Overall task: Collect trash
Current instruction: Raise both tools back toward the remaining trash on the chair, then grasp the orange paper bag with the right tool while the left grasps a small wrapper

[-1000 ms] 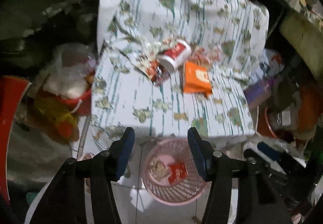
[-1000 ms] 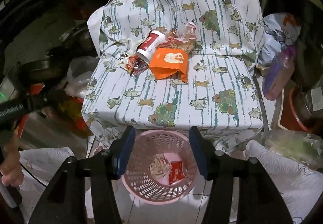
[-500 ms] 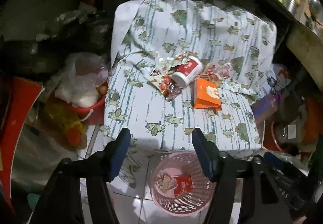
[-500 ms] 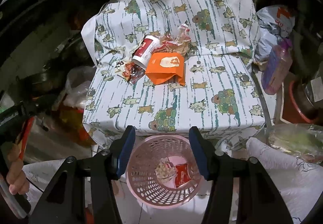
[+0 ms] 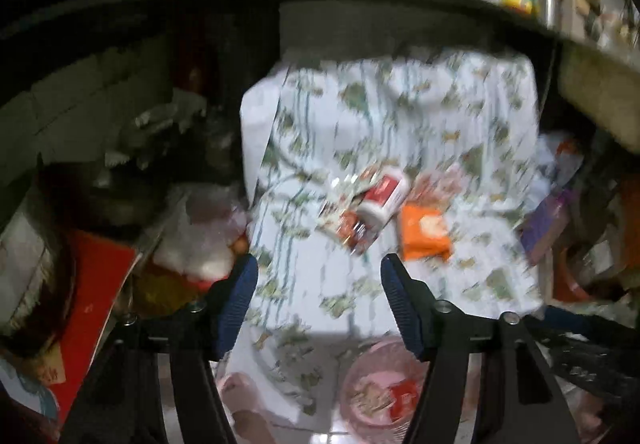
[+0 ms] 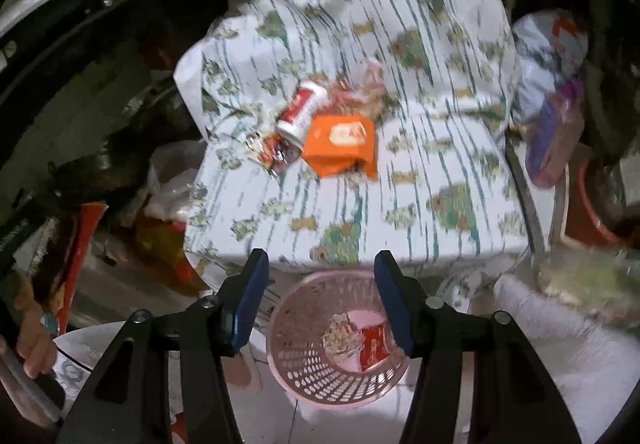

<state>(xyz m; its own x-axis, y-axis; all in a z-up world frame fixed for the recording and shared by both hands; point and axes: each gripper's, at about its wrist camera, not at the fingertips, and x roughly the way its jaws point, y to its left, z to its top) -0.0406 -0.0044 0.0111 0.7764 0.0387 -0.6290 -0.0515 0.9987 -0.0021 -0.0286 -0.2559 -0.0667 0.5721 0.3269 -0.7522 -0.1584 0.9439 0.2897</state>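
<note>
Pink basket on floor holding crumpled wrapper and red packet, framed by wide-open, empty left gripper and right gripper.

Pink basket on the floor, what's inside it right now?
The pink basket holds a crumpled pale wrapper and a red packet. Anything beneath them is hidden.

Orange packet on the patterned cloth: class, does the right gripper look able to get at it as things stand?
Probably yes. The right gripper is open and empty, and the orange packet lies exposed on the cloth ahead of it; only the red-and-white cup touches its far-left corner.
</note>
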